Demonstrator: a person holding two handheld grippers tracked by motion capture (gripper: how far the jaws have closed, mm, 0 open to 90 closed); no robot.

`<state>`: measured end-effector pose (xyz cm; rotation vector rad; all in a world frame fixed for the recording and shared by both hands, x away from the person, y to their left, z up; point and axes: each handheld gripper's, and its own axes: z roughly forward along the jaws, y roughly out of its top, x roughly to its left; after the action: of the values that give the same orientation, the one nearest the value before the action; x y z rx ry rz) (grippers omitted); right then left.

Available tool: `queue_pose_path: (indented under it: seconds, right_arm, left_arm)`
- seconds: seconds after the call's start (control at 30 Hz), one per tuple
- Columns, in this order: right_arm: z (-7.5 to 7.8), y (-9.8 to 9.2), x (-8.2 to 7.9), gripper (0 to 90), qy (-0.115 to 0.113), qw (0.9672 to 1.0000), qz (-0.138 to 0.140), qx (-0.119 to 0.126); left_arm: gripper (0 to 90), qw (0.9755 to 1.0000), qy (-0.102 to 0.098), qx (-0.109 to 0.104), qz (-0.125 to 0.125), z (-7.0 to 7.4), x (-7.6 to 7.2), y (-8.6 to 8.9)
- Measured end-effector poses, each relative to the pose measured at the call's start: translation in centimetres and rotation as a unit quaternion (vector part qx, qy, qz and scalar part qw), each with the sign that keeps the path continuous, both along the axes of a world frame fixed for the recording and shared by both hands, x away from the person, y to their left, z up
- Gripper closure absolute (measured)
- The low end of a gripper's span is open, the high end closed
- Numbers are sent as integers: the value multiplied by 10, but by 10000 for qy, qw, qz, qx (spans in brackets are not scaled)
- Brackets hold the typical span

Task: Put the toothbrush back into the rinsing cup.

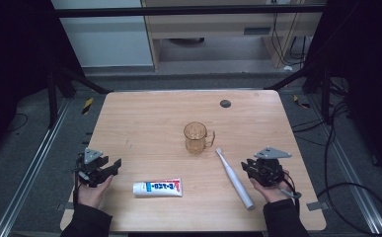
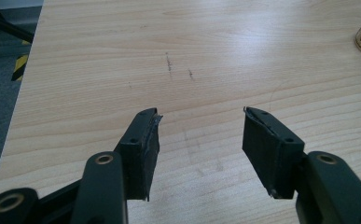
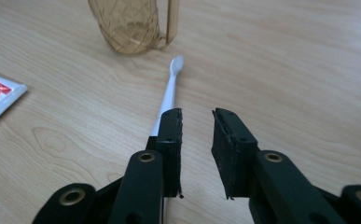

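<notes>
A person's two hands hold grippers low over a wooden table (image 1: 129, 108), one near each front corner. The left gripper (image 1: 110, 167) sits close to the table's left edge with its jaws spread wide and nothing between them; bare wood stretches ahead of it and to its right, with the floor just off its left side. The right gripper (image 3: 197, 114) sits near the right edge, just beside the handle end of a white toothbrush (image 1: 234, 178). Its jaws stand a narrow gap apart with nothing between them; in the right gripper view the toothbrush (image 3: 171, 88) runs out from under the left-hand jaw. The toothbrush lies flat and slanted, its head near an amber glass mug (image 1: 196, 137) that stands upright at mid-table, handle turned toward the right edge. A tube of toothpaste (image 1: 157, 187) lies flat between the grippers, near the front edge and apart from both. The far half of the table is open apart from a small dark disc (image 1: 225, 103) toward the far edge.
</notes>
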<state>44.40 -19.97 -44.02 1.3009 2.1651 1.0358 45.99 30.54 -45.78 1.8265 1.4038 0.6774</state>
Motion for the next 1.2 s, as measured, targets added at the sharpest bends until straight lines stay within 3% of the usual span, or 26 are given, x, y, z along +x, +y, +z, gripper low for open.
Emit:
queue_pose_path:
  seconds: [0.17,0.33,0.5,0.57,0.9,1.2]
  right_arm:
    - [-26,10,15,825,250,9995,-42,-168]
    - [-35,11,22,847,386,9991,-71,-173]
    - [-28,10,23,806,275,9995,-88,-148]
    - [-19,8,23,764,159,9997,-89,-135]
    - [6,19,32,621,402,9989,134,-220]
    - [11,28,34,594,545,9978,257,-273]
  left_arm:
    - [454,10000,12,11,5,0,0,0]
    - [454,10000,18,21,-1,0,1,0]
    - [454,10000,19,27,-1,0,0,1]
    - [454,10000,44,45,-13,-1,1,0]
    - [454,9999,94,94,-38,-1,2,1]
    - [449,9996,179,184,-115,-3,3,-1]
